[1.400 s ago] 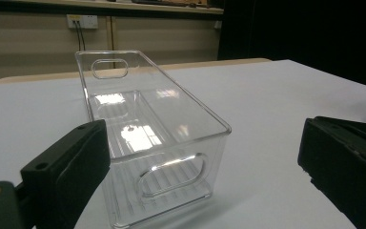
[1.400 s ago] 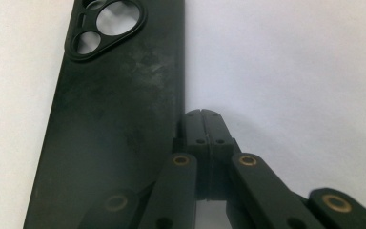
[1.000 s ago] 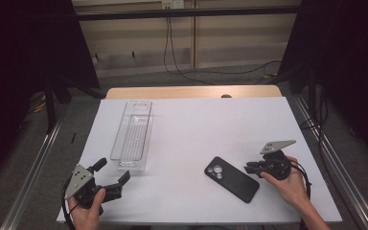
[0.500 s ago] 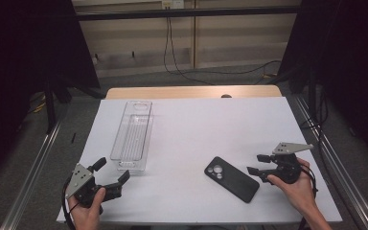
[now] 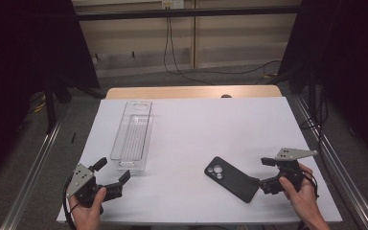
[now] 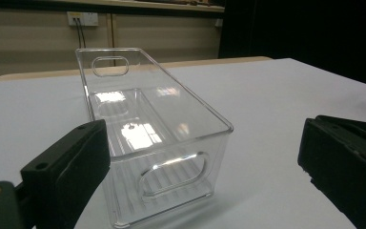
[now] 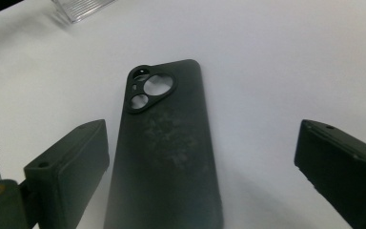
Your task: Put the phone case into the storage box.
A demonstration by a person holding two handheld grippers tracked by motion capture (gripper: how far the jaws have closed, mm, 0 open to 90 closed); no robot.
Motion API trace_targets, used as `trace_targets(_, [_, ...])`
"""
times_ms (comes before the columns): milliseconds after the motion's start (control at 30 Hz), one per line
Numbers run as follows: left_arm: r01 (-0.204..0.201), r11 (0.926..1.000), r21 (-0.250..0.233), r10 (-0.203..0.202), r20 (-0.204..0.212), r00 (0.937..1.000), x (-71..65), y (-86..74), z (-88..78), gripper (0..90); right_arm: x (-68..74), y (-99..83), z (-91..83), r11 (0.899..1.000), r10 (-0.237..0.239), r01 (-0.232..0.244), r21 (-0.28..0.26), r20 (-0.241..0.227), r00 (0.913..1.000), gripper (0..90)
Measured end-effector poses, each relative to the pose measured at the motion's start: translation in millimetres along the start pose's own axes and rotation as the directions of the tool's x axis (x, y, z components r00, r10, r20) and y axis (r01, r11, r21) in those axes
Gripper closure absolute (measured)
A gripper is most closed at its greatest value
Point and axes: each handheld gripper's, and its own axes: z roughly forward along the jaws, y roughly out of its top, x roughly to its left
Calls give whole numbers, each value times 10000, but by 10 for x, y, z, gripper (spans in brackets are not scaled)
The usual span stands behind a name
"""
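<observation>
A black phone (image 5: 232, 178) lies camera side up on the white table (image 5: 196, 124), right of centre. My right gripper (image 5: 267, 173) sits just beyond its near right end, and its jaws have just been opening. In the right gripper view the phone (image 7: 167, 152) lies flat between the wide-apart jaws of the right gripper (image 7: 200, 167), with neither pad pressing on it. My left gripper (image 5: 112, 170) rests open at the front left, pointing at the near end of a clear plastic bin (image 5: 134, 134). The left gripper view has the empty bin (image 6: 147, 129) just beyond the left gripper (image 6: 200, 162).
The bin is long and narrow, runs away from me and has handle cut-outs at both ends. A bare wooden strip (image 5: 191, 92) edges the far side of the table. Metal rails (image 5: 33, 167) flank it, and cables lie on the floor behind.
My right gripper has drawn back to the right, off the phone's end, and its jaws have spread apart. The phone stays flat on the table. The left gripper has not moved.
</observation>
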Motion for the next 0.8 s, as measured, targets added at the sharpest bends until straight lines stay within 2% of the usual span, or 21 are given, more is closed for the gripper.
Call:
trace_targets(33, [-73,10000,22,73,9,10000,0,3,0,35,21,15,28,9999,-96,96,95,-4,10000,46])
trace_targets(100, [54,10000,-3,-54,96,9999,7,-1,1,35,59,51,90,9993,-199,196,331,74,9998,51])
trace_targets(200, [141,9999,27,-141,22,9999,18,-10,4,35,80,110,179,9987,-246,249,449,-84,9997,54])
trace_targets(467, [19,9999,123,-20,103,9999,-6,-15,13,35,122,186,360,9925,-469,516,1107,-452,9979,61])
trace_targets(533, [65,10000,53,-66,86,9999,-6,-14,11,35,134,197,399,9873,-494,597,1471,-727,9961,66])
trace_targets(667, [47,10000,69,-47,55,10000,1,-14,7,35,173,241,471,9761,-622,759,2037,-729,9954,59])
trace_targets(733, [56,10000,60,-57,64,10000,0,-13,6,35,211,270,512,9682,-651,835,2357,-845,9943,57])
trace_targets(767, [15,10000,62,-16,66,10000,1,-11,5,35,229,285,535,9576,-654,889,2739,-937,9934,57])
trace_targets(800, [11,10000,66,-12,86,10000,2,-10,5,35,246,299,551,9544,-668,890,2851,-867,9940,57])
